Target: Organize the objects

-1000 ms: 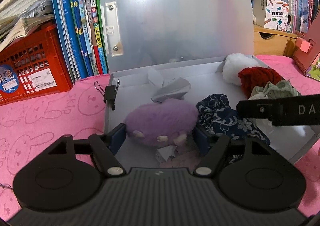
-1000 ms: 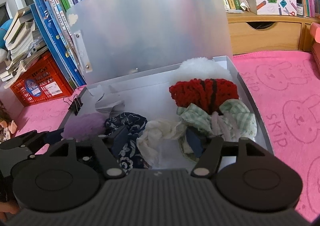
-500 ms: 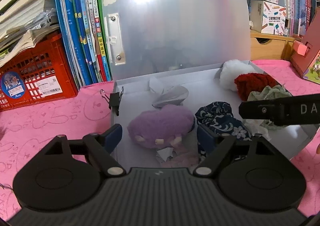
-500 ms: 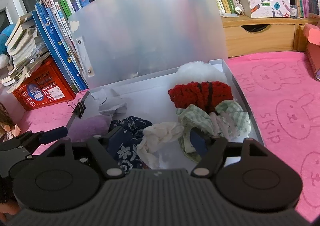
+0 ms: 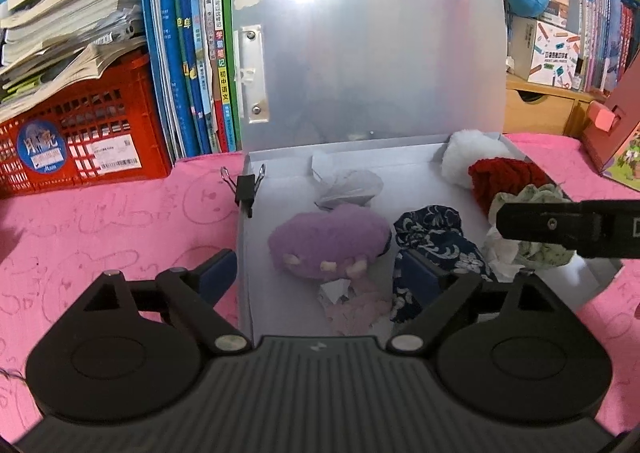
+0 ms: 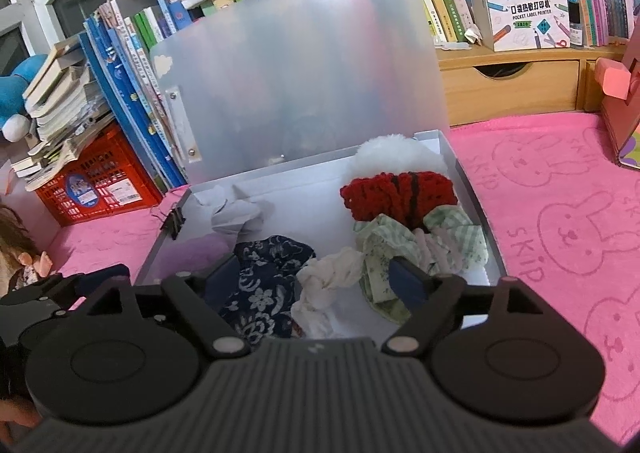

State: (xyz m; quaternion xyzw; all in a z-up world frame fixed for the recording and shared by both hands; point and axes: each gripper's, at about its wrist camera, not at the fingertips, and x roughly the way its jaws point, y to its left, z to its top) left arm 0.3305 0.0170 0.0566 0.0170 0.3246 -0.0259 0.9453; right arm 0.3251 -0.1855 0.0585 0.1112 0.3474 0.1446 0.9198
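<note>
- Hovering low at the near edge of the open translucent file box point(image 5: 408, 169), with the left claw point(image 5: 320, 277) spread wide and gripping nothing.
- Framing the purple fluffy scrunchie point(image 5: 328, 245) between the left claw's blue fingertips point(image 5: 218, 273), one tip sitting outside the box's left wall over the pink bunny-print surface point(image 5: 100, 221), the other beside the navy floral scrunchie point(image 5: 436, 241).
- Lying on the box floor just behind the purple scrunchie: a crumpled grey-white scrap point(image 5: 348, 187); lying just in front of it: a pale pink piece point(image 5: 356, 307), too blurred to name.
- Clipping onto the box's left wall: a black binder clip point(image 5: 246, 189).
- Leaning upright against the row of books point(image 5: 192, 53) behind: the box's frosted lid point(image 6: 300, 65).
- Hanging over the right half of the box, with the right claw point(image 6: 316, 285) also spread wide and pinching nothing.
- Straddling a cream-white scrunchie point(image 6: 328, 281) with the right claw, one fingertip over the navy floral scrunchie, the other over the green checked scrunchie point(image 6: 400, 249).
- Sitting at the box's far right corner: a white fluffy scrunchie point(image 6: 396, 153), with a red knitted scrunchie point(image 6: 400, 193) touching it in front and the green checked one touching that.
- Standing to the left of the box under a stack of books: a red plastic crate point(image 5: 80, 133).
- Standing behind on the right: a wooden drawer unit point(image 6: 512, 89) carrying a label-printer carton point(image 6: 524, 9).
</note>
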